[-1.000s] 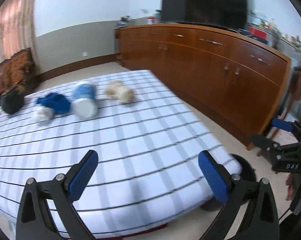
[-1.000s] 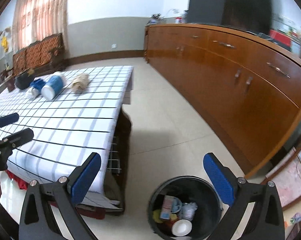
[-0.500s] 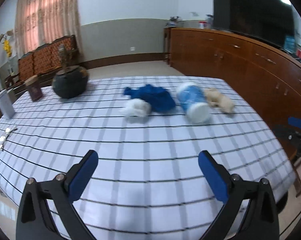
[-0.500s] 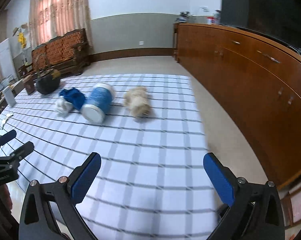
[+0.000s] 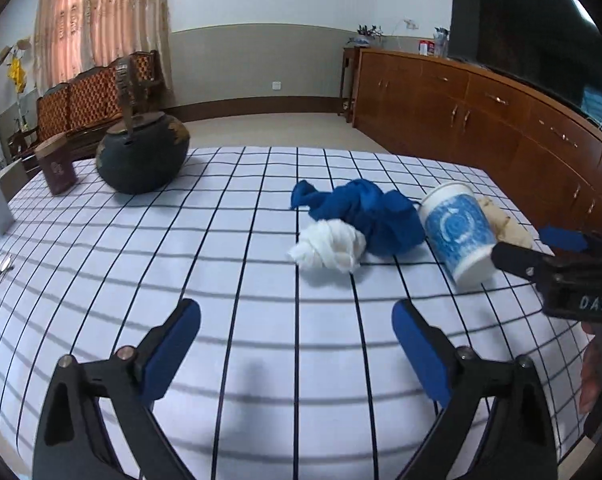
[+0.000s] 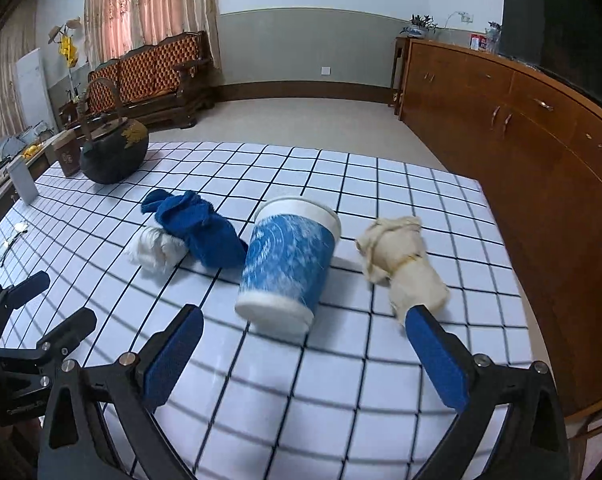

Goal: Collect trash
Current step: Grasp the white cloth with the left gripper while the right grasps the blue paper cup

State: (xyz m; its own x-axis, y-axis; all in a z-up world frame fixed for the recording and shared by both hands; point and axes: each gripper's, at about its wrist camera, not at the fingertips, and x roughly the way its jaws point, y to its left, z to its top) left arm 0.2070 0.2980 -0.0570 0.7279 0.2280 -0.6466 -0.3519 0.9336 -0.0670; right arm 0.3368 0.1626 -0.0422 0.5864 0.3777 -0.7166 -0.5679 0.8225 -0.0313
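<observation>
Right wrist view: right claw (image 6: 305,348) gapes wide, bracketing the tipped paper cup (image 6: 287,264) near the counter's (image 6: 381,412) right edge; left claw (image 5: 297,342) waits wide.

A living room in a home

A carved wooden sofa (image 6: 157,70) with orange patterned upholstery stood against the far wall under pink curtains (image 6: 149,0); a long wooden sideboard (image 6: 521,128) carried a large dark television (image 5: 529,36); a checked cloth covered the tabletop (image 5: 241,280), where a dark iron kettle (image 5: 141,158) sat; the floor was pale and the wall two-toned.
</observation>
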